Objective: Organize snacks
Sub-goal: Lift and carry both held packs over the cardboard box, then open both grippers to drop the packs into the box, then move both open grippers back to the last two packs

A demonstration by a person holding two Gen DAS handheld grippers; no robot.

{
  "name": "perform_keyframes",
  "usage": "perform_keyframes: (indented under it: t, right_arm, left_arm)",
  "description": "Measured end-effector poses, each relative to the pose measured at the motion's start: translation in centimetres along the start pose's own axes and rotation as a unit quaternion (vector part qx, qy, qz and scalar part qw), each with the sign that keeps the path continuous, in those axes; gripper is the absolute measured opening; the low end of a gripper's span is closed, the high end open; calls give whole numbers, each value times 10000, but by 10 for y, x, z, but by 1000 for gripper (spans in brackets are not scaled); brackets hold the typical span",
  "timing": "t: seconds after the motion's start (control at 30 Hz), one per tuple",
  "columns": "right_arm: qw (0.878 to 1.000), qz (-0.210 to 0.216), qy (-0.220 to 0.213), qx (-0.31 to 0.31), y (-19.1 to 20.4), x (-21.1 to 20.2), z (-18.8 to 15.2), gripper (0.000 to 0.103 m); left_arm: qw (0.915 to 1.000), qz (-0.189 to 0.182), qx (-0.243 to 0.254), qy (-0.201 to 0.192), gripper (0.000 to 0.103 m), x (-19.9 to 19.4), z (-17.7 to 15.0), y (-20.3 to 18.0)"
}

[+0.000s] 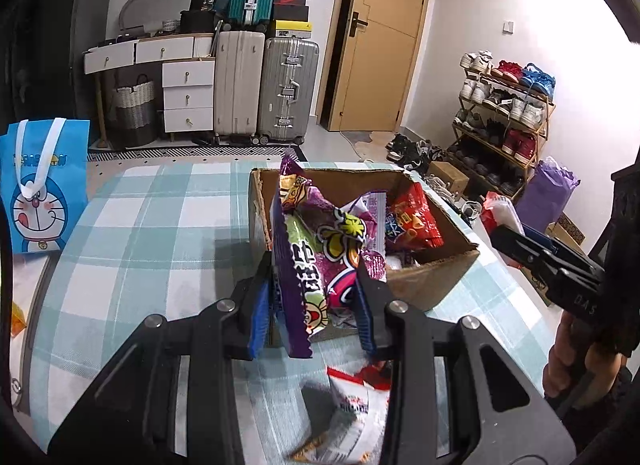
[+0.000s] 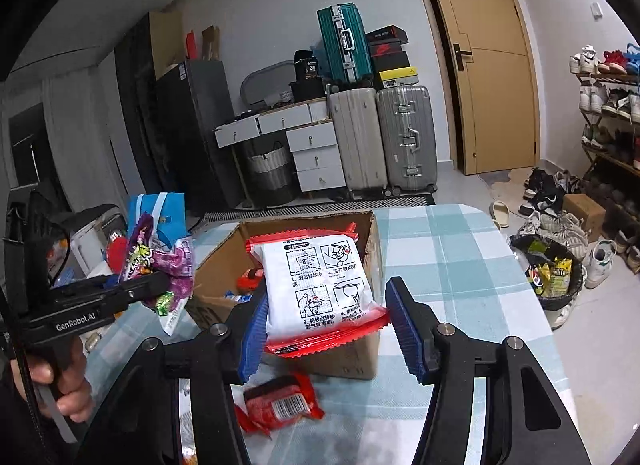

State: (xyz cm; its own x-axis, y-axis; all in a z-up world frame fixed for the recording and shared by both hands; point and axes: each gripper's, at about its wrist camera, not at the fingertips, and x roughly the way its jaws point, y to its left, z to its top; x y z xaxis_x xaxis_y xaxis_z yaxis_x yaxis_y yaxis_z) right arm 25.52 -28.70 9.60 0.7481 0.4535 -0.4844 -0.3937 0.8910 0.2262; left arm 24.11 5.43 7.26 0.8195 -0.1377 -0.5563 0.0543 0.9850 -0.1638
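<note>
- The table (image 1: 132, 225), under a teal-and-white checked cloth, is carrying everything; bare cloth is lying to the left of the box in the left wrist view and to the right of it in the right wrist view.
- The open cardboard box (image 1: 424, 277) is sitting near the table's far edge, with a red snack pack (image 1: 414, 221) and other packets already inside.
- The left gripper (image 1: 316, 285) is pointing down toward the box's near wall, its 2 blue pads clenched on a purple snack bag (image 1: 304, 249) standing upright between them.
- The right gripper (image 2: 326, 311) is tilting down at the box (image 2: 224, 261) from the near side, grasping a white packet with red sealed edges (image 2: 320, 285); the packet is pressing on the left pad, while the contact at the right pad is unclear.
- A hand (image 2: 68, 385) is gripping the left tool's handle at the left edge of the right wrist view.
- A small red packet (image 2: 280, 405) is lying loose on the cloth just in front of the box.
</note>
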Motion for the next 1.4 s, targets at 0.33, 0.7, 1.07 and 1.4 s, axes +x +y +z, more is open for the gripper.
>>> perform_keyframes:
  t: [0.33,0.7,1.07,1.4]
  right_arm:
    - [9997,117,-160,156,2,21,-2,57]
    - [9995,125,-191,209,6,48,-5,57]
    - [9998,-13,-126,171,7,73,-11,57]
    - [9999,62,-127,-83,14,67,-13,75]
  left_arm:
    - [9998,97,126,-77,32,23,6,-3]
    - [9998,-26,110,-146,33,45,10,-7]
    - [10000,17,-27,-56,33,71,13,-1]
    - [9997,149,180,-23,68,68,9,-6]
